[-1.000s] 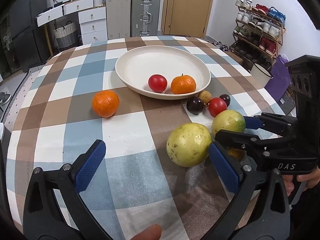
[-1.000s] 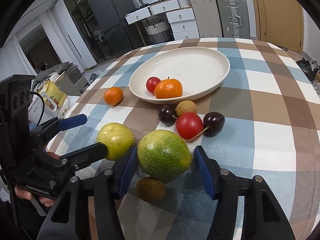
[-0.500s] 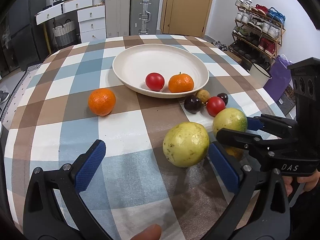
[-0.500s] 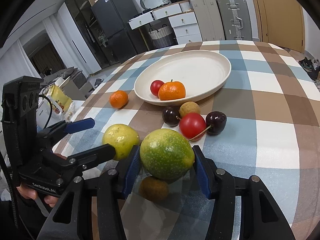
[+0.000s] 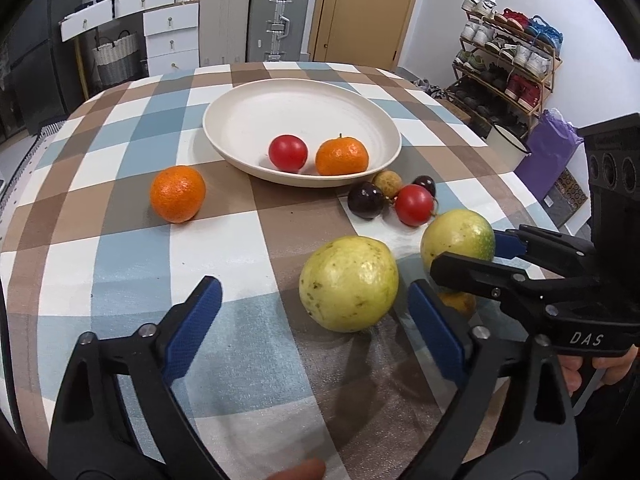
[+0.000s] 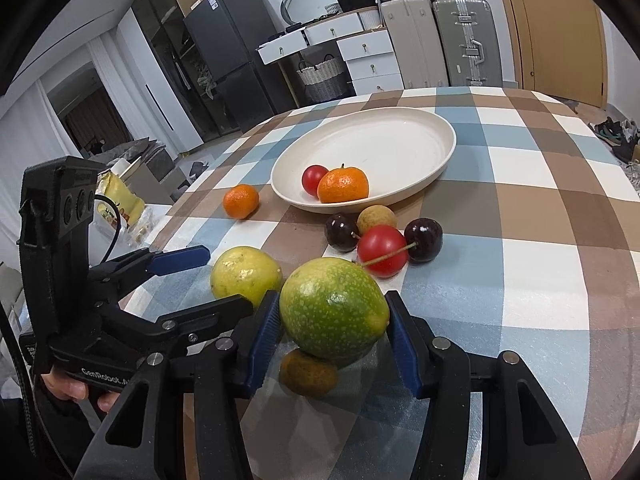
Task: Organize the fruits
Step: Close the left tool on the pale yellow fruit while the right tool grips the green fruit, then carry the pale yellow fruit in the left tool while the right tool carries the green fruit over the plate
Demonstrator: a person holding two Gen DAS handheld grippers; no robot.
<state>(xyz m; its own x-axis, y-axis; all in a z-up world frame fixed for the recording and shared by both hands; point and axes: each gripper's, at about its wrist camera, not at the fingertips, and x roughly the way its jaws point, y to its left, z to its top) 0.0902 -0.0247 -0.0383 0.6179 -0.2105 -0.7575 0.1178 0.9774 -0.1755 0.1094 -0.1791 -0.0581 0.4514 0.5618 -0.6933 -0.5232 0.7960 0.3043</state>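
While the right gripper [image 6: 334, 336] clamps the green fruit [image 6: 334, 312] between both blue pads, lifted clear of the checked tablecloth [image 6: 520, 240], a small brown fruit [image 6: 308, 372] lies directly beneath it. The left gripper [image 5: 316, 320] stands wide with its jaws closing; the yellow-green fruit [image 5: 349, 283] sits on the cloth between them, near the right-hand pad, and neither pad presses on it.

Left wrist view: the white plate [image 5: 248, 112] holds a red tomato [image 5: 288, 153] and a small orange [image 5: 341, 157]. A loose orange [image 5: 177, 193] rests on the cloth to the plate's left. Just in front of the plate lie two dark cherries [image 5: 365, 200], a tan round fruit [image 5: 387, 184] and a second tomato [image 5: 414, 205]. Only this view shows the shoe rack [image 5: 508, 60] and the purple bag [image 5: 548, 152]; the brown fruit is mostly hidden here behind the right gripper's fingers.

Right wrist view: only here appear the dark refrigerator [image 6: 224, 68], the full green skin of the held fruit, and the hand [image 6: 76, 392] on the left gripper's handle.
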